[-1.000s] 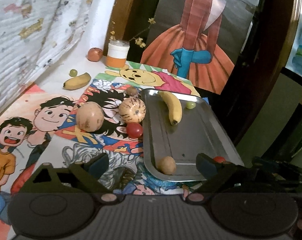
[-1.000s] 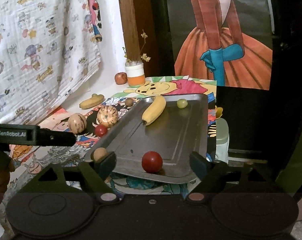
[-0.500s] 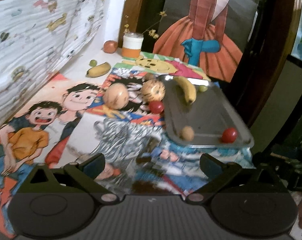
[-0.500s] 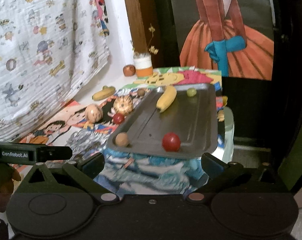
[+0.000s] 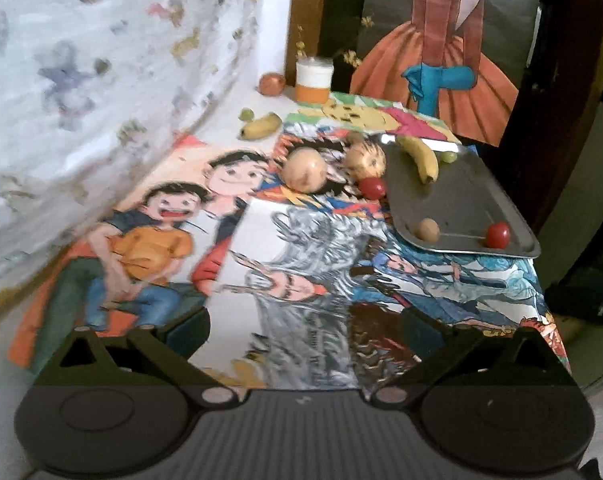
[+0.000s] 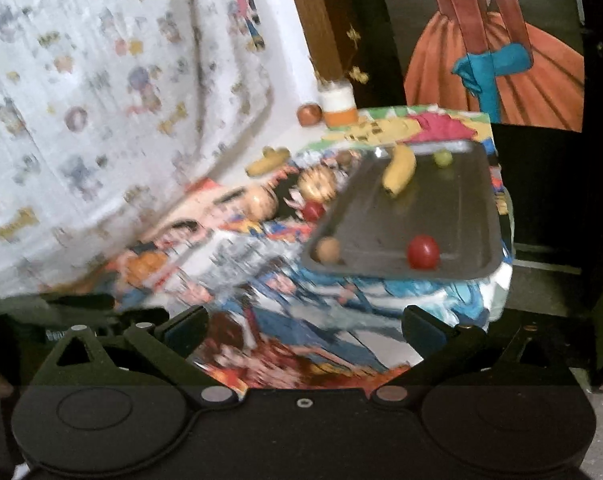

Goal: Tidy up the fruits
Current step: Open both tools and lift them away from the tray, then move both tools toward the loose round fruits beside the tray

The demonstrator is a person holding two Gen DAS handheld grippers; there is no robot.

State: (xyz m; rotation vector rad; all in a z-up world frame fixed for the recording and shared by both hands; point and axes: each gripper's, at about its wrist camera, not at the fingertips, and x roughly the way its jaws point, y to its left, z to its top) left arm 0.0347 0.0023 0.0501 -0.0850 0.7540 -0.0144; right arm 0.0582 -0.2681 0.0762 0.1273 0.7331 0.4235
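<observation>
Both claws, left (image 5: pixel 305 328) and right (image 6: pixel 305 320), gape empty, just opened, short of tray (image 5: pixel 461 200); beside it, tomato (image 5: pixel 371 188): light, smooth, bruisable, judged best pinched gently across its middle.

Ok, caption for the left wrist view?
Open left gripper above cartoon tablecloth; metal tray holds banana, tomato, small brown fruit.

Left hand-held gripper (image 5: pixel 305 328): black plastic body, two round discs at the base, ribbed grey panel between them. Triangular cut-outs in the finger arms; dark blue pads (image 5: pixel 187 330); silver pivot screws.

Right hand-held gripper (image 6: pixel 305 326): same build, smooth black centre, one small screw hole.
</observation>
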